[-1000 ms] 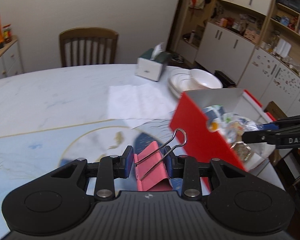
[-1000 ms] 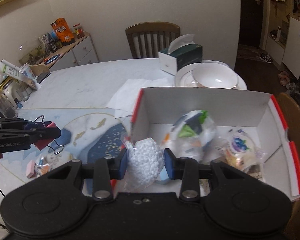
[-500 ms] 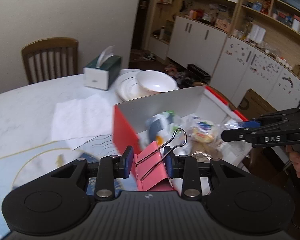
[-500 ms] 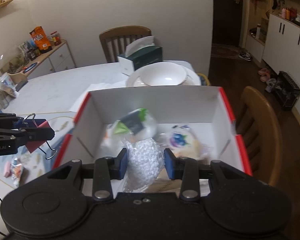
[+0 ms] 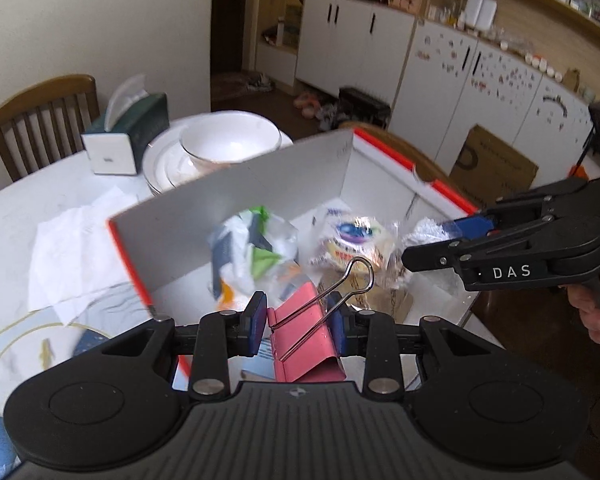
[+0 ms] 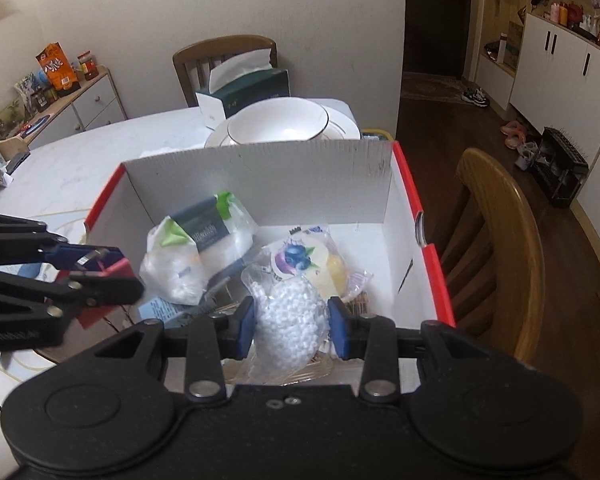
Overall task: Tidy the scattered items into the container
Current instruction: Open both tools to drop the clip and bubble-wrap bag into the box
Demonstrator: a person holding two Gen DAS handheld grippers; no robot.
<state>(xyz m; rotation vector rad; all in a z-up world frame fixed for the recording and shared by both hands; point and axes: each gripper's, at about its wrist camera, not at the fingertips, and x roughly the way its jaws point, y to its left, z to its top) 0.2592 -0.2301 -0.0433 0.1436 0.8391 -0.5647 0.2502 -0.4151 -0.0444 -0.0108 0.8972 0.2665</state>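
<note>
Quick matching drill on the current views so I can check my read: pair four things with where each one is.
Things:
1. pink binder clip
2. bag of white beads
3. white bowl
4. blueberry snack pack

Places:
A. lying inside the red box
B. clamped in the right tongs
C. on the plates beyond the box
D. clamped in the left tongs

Pairs: 1-D, 2-B, 3-C, 4-A

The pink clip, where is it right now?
The pink clip is pinched in the left gripper, over the near left part of the box, beside the snack bags.
</note>
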